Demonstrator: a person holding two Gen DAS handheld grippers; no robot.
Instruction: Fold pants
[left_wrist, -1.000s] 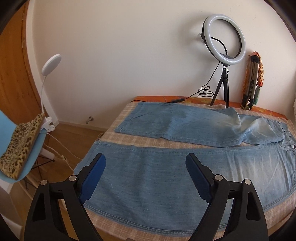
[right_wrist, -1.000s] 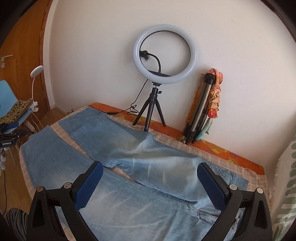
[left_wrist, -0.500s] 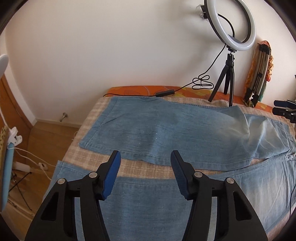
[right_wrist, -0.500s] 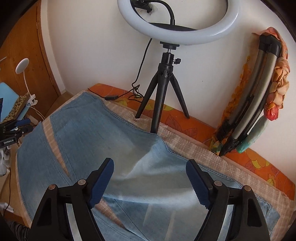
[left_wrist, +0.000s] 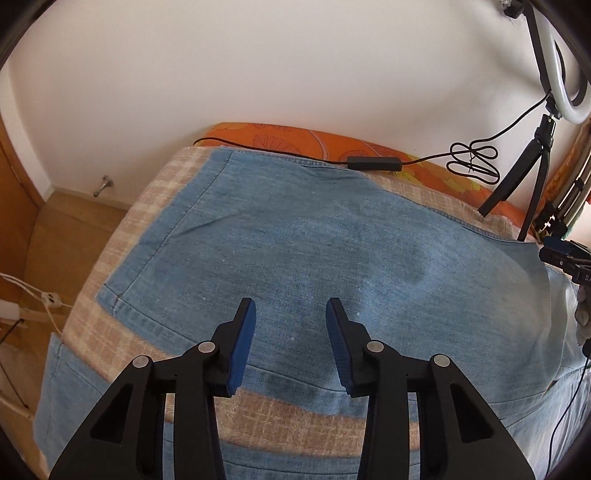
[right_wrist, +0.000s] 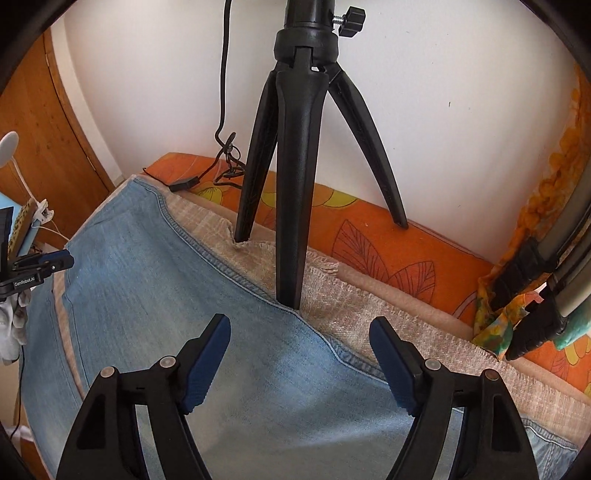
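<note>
Light blue jeans (left_wrist: 332, 251) lie spread flat on a checked blanket (left_wrist: 147, 206), legs running side by side with a strip of blanket between them. My left gripper (left_wrist: 291, 310) hovers over the far leg near its hem; its jaws are closing, with only denim below and nothing between the pads. The right gripper (right_wrist: 299, 325) stands open above the same leg (right_wrist: 166, 295) near its far seam, pads clear of the cloth. Each gripper shows at the other view's edge: the right gripper (left_wrist: 565, 254) and the left gripper (right_wrist: 40, 264).
A ring-light tripod (right_wrist: 295, 147) stands on the blanket right behind the far seam, its cable and inline switch (left_wrist: 373, 162) trailing along the orange mattress edge (right_wrist: 388, 243). A folded tripod wrapped in cloth (right_wrist: 546, 269) leans at the right. Wooden floor (left_wrist: 66, 236) lies to the left.
Both grippers have moved forward and down, from over the near leg to the far leg by the wall. The left jaws narrowed a lot; the right narrowed slightly.
</note>
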